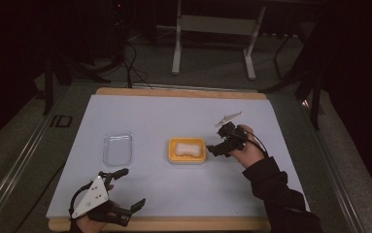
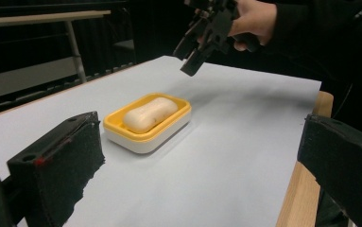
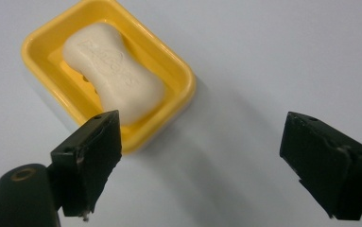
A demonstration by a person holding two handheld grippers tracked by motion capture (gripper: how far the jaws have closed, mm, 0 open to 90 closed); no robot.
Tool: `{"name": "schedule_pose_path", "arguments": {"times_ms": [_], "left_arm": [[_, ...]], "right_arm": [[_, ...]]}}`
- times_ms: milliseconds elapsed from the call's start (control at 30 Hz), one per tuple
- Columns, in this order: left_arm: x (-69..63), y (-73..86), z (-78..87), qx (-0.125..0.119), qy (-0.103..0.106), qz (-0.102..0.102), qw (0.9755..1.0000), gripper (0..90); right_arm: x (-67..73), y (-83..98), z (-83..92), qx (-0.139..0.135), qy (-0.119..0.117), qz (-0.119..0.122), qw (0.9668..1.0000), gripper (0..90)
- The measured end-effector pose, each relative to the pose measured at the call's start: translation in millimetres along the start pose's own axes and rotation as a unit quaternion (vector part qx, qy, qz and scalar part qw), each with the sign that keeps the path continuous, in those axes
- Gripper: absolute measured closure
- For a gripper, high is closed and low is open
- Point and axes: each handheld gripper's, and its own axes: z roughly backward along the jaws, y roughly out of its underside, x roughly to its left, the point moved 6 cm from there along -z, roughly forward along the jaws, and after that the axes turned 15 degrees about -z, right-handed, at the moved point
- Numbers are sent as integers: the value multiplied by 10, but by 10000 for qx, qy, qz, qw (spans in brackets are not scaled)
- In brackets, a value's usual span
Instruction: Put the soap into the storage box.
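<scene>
The soap bar (image 3: 114, 71) lies seated in the yellow dish (image 3: 178, 78), the clear lid (image 1: 117, 148) apart and unfitted; right tool (image 3: 216, 165) and left tool (image 2: 202, 161) both gape wide, empty.

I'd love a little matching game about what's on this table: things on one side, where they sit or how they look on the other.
Things:
1. soap
2. clear lid
3. right tool
4. left tool

Descriptions:
A. open, at the near table edge
B. lying in the yellow dish
C. open, held just right of the dish
D. empty, left of the dish

Pairs: 1-B, 2-D, 3-C, 4-A
</scene>
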Motion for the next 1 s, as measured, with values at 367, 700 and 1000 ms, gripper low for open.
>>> {"name": "schedule_pose_path", "arguments": {"times_ms": [367,700,1000], "left_arm": [[-7,-4,-9,-4,21,-1,10000,11],[-12,-4,-7,4,33,-1,10000,12],[-11,35,-38,177,76,-14,9998,11]], "right_arm": [[-36,269,107,-330,115,-393,9986,136],[-19,532,352,-910,176,-828,9922,137],[-65,738,503,-1234,241,-984,9872,136]]}}
